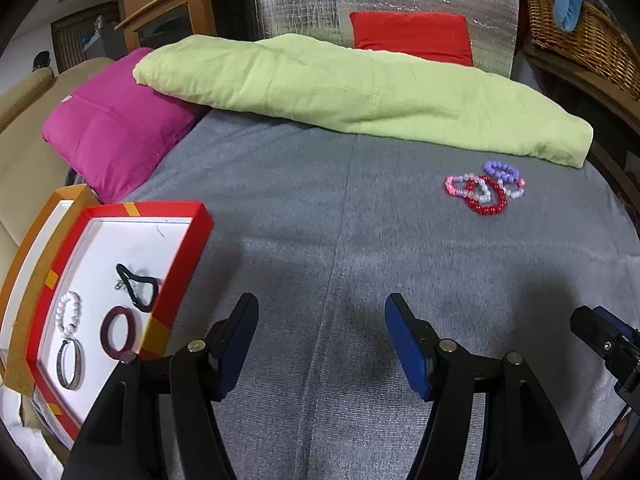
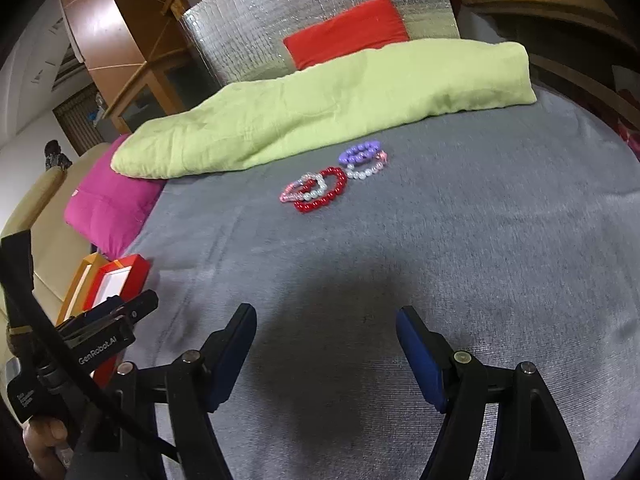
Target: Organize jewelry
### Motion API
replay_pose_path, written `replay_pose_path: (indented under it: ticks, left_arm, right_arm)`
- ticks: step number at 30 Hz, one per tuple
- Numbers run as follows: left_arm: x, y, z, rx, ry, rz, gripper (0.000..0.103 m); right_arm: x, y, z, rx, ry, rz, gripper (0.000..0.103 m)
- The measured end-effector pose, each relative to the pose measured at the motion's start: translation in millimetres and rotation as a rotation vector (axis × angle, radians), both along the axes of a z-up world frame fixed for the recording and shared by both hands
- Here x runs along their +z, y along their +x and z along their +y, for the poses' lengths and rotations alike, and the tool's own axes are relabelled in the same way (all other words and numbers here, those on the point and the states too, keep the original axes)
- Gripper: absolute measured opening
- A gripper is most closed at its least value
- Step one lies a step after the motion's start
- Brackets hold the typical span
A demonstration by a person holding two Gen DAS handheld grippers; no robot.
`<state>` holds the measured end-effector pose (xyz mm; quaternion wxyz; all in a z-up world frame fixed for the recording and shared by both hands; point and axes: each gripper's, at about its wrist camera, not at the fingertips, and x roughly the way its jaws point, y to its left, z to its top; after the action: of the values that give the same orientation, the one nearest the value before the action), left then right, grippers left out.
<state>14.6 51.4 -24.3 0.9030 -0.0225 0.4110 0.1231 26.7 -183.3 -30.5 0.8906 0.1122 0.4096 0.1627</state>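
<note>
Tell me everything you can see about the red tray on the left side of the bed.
The red tray is a shallow rectangular box with a white floor and orange patches on its red rim, cardboard by the look of it. It lies open and flat at the left edge of the grey bedspread, beside an orange-rimmed tray. Inside lie a black hair tie, a white bead bracelet, a dark maroon ring bangle and a silvery bangle. No gripper touches it.

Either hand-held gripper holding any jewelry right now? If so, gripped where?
Nothing held. The left hand-held gripper and right hand-held gripper are both open over the grey bedspread; the beaded bracelets lie untouched ahead.
</note>
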Motion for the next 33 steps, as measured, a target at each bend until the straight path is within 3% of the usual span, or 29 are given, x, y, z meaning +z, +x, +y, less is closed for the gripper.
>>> replay_pose_path:
  ticks: [11,18,27,33]
  left_arm:
    - [-22.0,9.5,9.2,0.014,-0.106,0.051,0.067]
    - [-25.5,11.8,2.6,-0.01,-0.126,0.069,0.067]
    - [-27.2,10.0,2.3,-0.033,-0.155,0.092,0.067]
    - [-27.4,11.0,-2.8,-0.06,-0.159,0.091,0.067]
  right_arm:
    - [-9.4,3.4,1.6,-0.011,-0.033,0.012,0.076]
    - [-4.3,25.4,-8.0,-0.054,-0.044,0.031,0.076]
    - [11.7,144.7,-16.4,-0.112,-0.094,0.104,0.075]
    - [8.6,216.8,4.2,-0.091,-0.188,0.18,0.057]
